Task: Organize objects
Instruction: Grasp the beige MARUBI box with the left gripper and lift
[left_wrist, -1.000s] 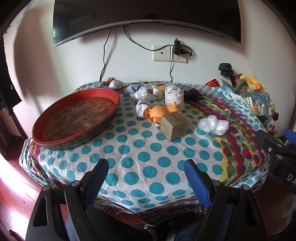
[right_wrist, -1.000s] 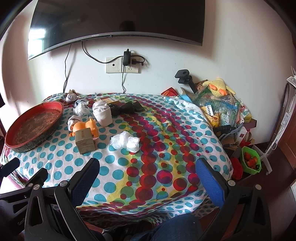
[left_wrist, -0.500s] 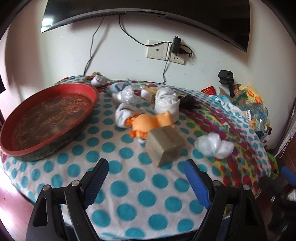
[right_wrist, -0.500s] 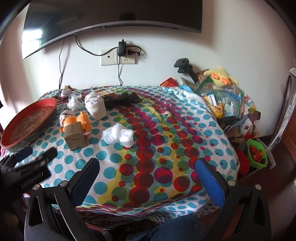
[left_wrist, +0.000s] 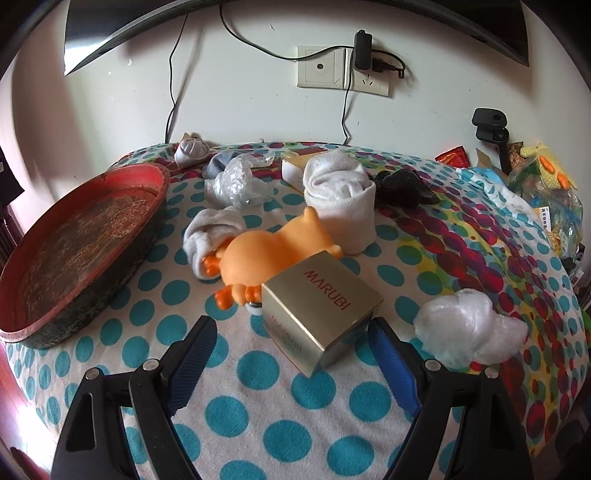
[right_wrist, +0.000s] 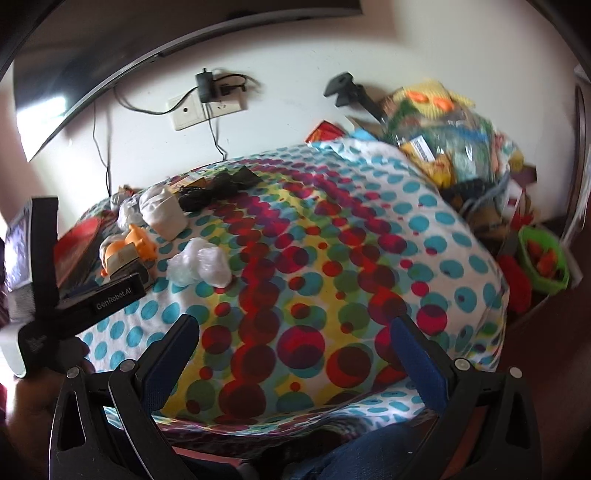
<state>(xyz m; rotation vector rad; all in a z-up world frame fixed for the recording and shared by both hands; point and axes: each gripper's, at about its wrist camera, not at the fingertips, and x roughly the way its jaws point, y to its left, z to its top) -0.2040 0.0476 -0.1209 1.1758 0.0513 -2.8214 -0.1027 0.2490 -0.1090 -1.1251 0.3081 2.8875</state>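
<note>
**Left hand-held gripper closes in on the gold box**

The left hand-held gripper (left_wrist: 291, 338) has moved forward since a moment ago; its blue-padded jaws stand wide, either side of the glossy gold box (left_wrist: 320, 308) on the dotted counter (left_wrist: 255, 373). A rubbery orange toy (left_wrist: 271, 256) touches the box; a round red tray (left_wrist: 79, 240) sits left.

From the right, the right hand-held gripper (right_wrist: 295, 338) hangs wide over red spots, near a crinkled plastic wad (right_wrist: 199, 266).
</note>
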